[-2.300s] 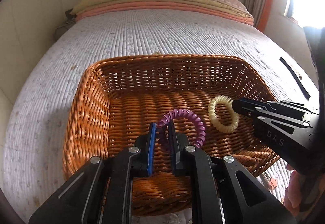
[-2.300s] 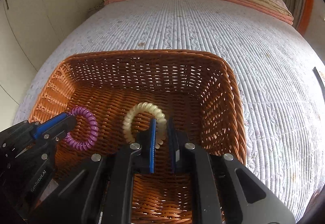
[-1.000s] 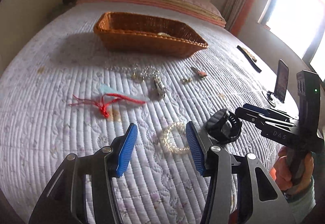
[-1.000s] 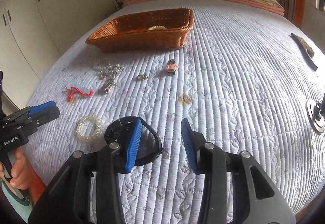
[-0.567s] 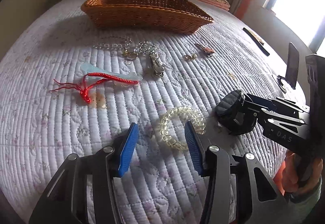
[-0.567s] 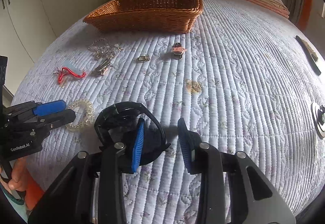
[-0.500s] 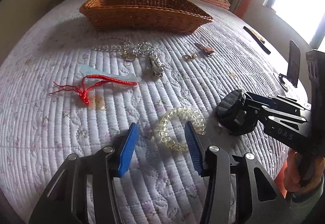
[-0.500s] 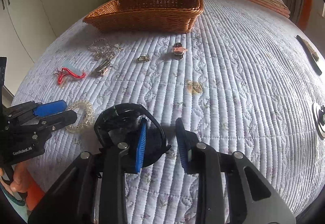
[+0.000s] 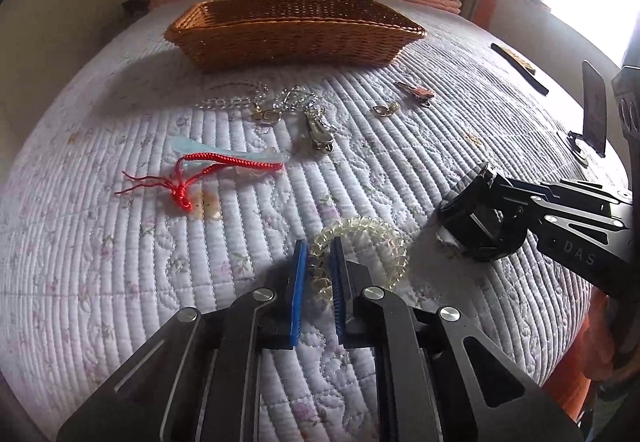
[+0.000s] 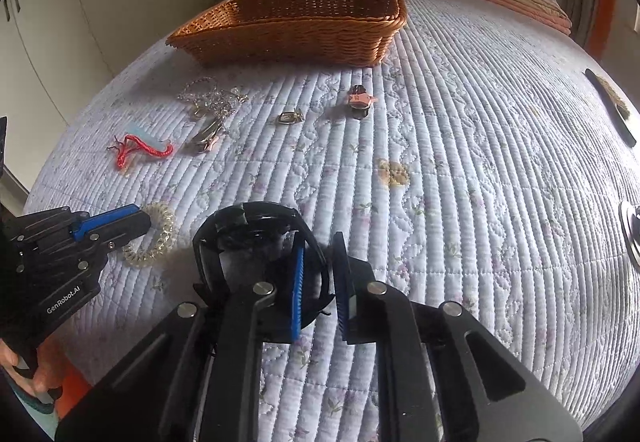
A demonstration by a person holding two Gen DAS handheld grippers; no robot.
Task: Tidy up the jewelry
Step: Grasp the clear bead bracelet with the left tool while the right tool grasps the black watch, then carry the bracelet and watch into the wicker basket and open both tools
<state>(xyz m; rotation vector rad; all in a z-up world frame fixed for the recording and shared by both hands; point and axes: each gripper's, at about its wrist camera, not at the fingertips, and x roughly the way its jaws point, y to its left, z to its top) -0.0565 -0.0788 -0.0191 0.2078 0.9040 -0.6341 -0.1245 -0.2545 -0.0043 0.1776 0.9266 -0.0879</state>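
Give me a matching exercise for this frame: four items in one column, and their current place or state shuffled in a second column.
Items:
1. clear coil bracelet
2. black watch
3. red cord
4. wicker basket

States:
A. lying loose on the quilt, no gripper near
B. pinched by the left gripper
C. standing at the far end of the bed
D. strap clamped by the right gripper

Pairs: 1-B, 2-D, 3-A, 4-C

Clear coil bracelet (image 9: pixel 362 242) flat on quilt; black watch (image 9: pixel 482 222) beside.
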